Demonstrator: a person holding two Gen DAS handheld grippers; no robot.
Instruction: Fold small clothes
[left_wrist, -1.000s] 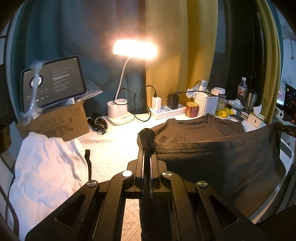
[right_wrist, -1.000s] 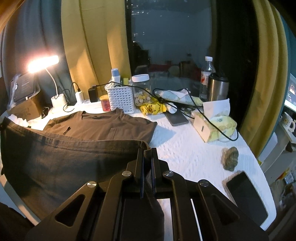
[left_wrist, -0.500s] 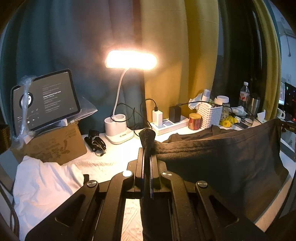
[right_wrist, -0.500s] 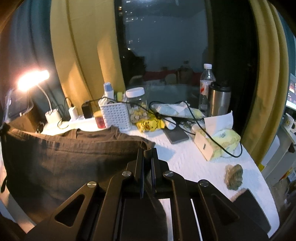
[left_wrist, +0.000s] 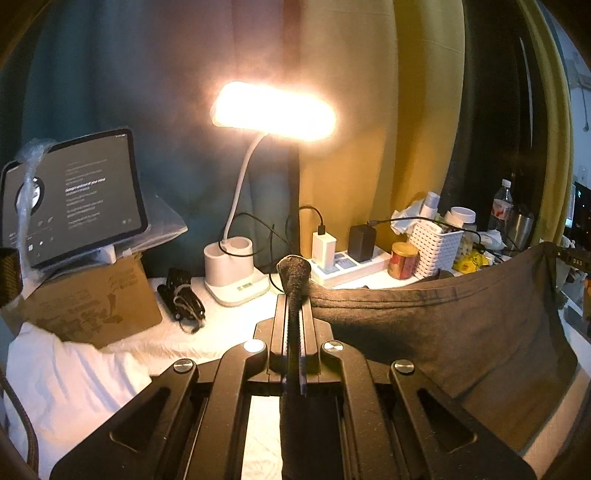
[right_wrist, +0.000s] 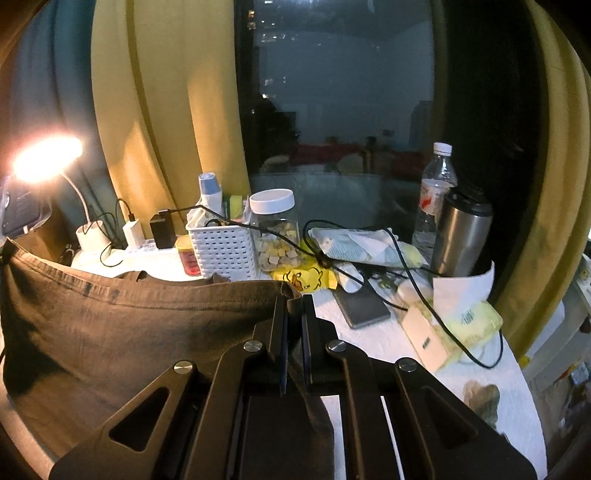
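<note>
I cannot read the text on the tablet (left_wrist: 72, 194); it is too small. The raised dark garment (right_wrist: 140, 325) hides the table behind it, and its lower part runs out of my right wrist view. The lamp head (left_wrist: 273, 110) is blown out.

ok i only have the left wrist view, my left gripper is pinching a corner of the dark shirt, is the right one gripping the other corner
observer: yes, the right gripper is shut on the dark shirt at the other end of the raised hem.
operator: anything on the table just past the right gripper
observer: a phone lies flat just beyond its tips, slightly to the right.
operator: and further right
observer: a tissue pack with a black cable draped over it.
</note>
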